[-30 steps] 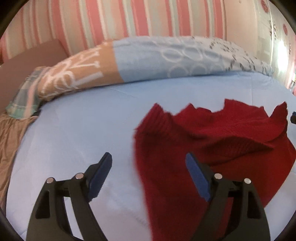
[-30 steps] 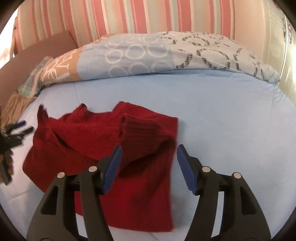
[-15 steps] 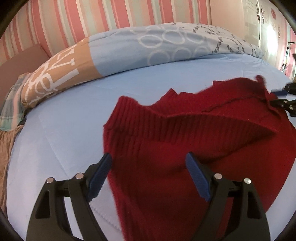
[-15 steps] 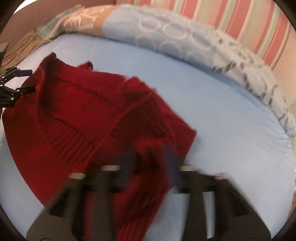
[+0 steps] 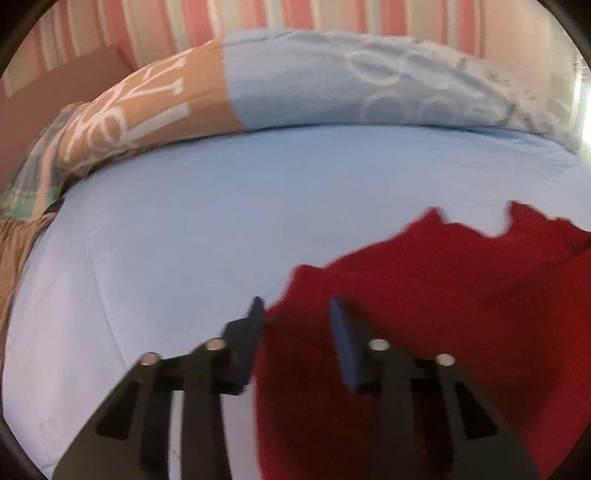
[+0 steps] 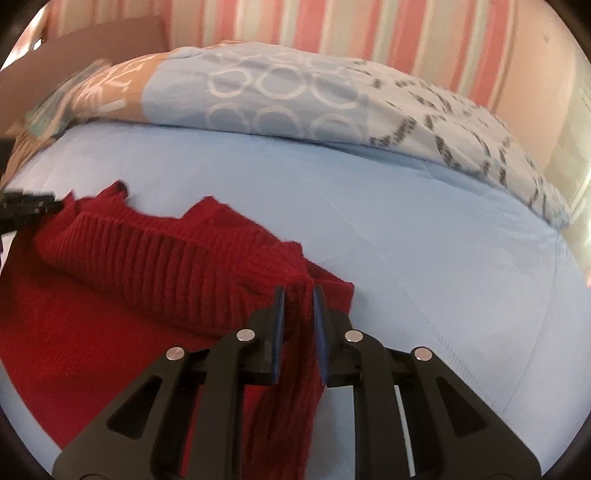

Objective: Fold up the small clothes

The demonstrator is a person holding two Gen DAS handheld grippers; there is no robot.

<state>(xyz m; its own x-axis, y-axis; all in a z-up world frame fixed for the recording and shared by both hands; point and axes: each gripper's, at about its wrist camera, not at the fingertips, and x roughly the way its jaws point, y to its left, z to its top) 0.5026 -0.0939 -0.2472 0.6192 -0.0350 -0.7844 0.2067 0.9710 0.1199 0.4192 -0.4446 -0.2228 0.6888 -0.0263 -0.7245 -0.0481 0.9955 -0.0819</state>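
- In the right wrist view, the right gripper (image 6: 298,295) sat at the lower middle of the frame with its blue-padded fingers (image 6: 277,332) drawn close on a bunched edge of the dark red ribbed knit sweater (image 6: 140,266); the fabric hung down between the pads toward the bottom edge.
- In the left wrist view, the left gripper (image 5: 295,310) stood at the lower middle with its jaws part-way apart and straddling the near left edge of the sweater (image 5: 424,295). Red cloth filled the gap, but blur hid whether the pads pressed on it, so I could not tell if it had a grasp.
- The sweater lay rumpled on the pale blue bed sheet (image 6: 406,229). It spread from the right gripper toward the left edge of the right view, and from the left gripper toward the right edge of the left view.
- I judged that the long axis of the garment ran between the two grippers, each at one end. The coming move seemed to turn on lifting both ends together to spread it flat.
- The left gripper also showed as a dark shape (image 6: 26,206) at the middle left edge of the right view, touching the far corner of the sweater.
- Beyond the sweater the sheet ran bare to a rolled light blue quilt with white rings and a tan lettered patch (image 5: 332,85) across the upper frame, well apart from the garment.
- Farthest off was the pink-and-cream striped wall (image 6: 295,22) along the top.
- Nothing seen stood between the grippers and the sweater.
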